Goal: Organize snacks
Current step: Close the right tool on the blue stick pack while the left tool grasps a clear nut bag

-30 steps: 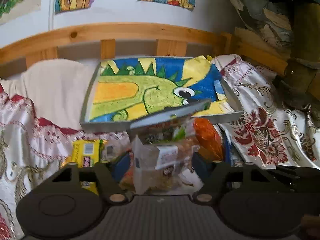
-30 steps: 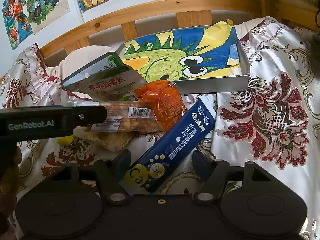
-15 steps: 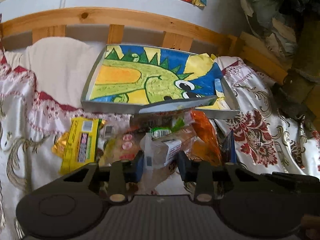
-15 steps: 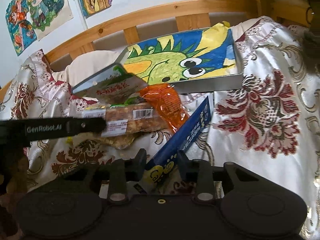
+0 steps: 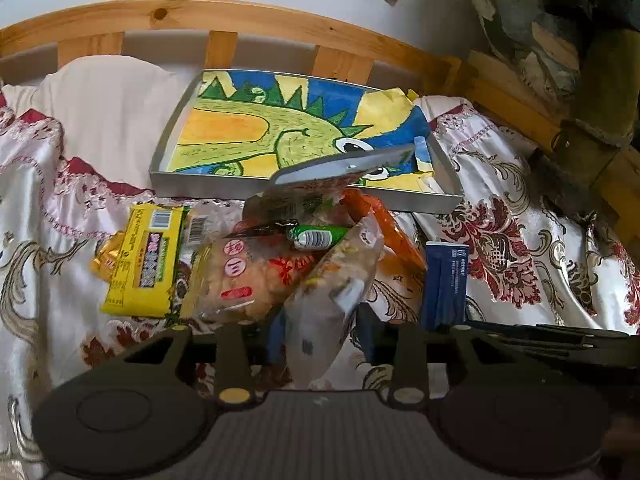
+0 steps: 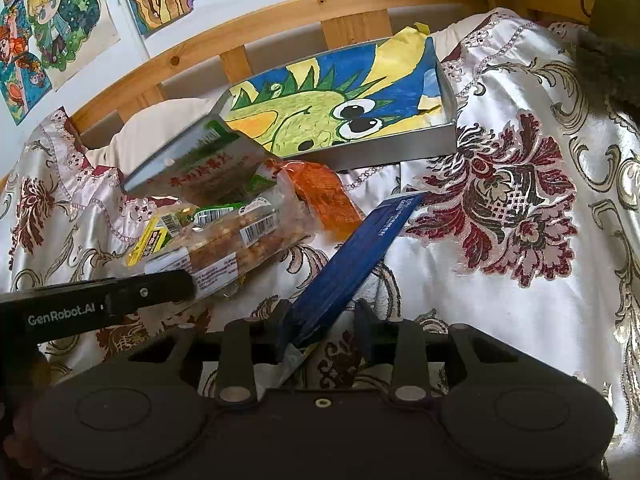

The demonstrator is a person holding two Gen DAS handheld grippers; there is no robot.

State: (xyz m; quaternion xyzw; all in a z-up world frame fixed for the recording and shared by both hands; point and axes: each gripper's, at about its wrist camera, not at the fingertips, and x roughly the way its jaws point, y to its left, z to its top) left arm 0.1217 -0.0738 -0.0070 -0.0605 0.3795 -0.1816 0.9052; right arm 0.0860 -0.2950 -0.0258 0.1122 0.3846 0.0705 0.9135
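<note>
Snacks sit in a heap ahead of both my grippers, on the flowered bedspread (image 6: 500,216). My left gripper (image 5: 322,330) is clamped on a clear bag (image 5: 332,300) of snack pieces, its far end leaning on the heap. My right gripper (image 6: 322,322) is closed on the near end of a blue box (image 6: 356,256), which tilts up and away. Yellow packet (image 5: 140,260) lies left of the left gripper. Tray (image 6: 396,152) with a dinosaur drawing sits beyond the heap.
</note>
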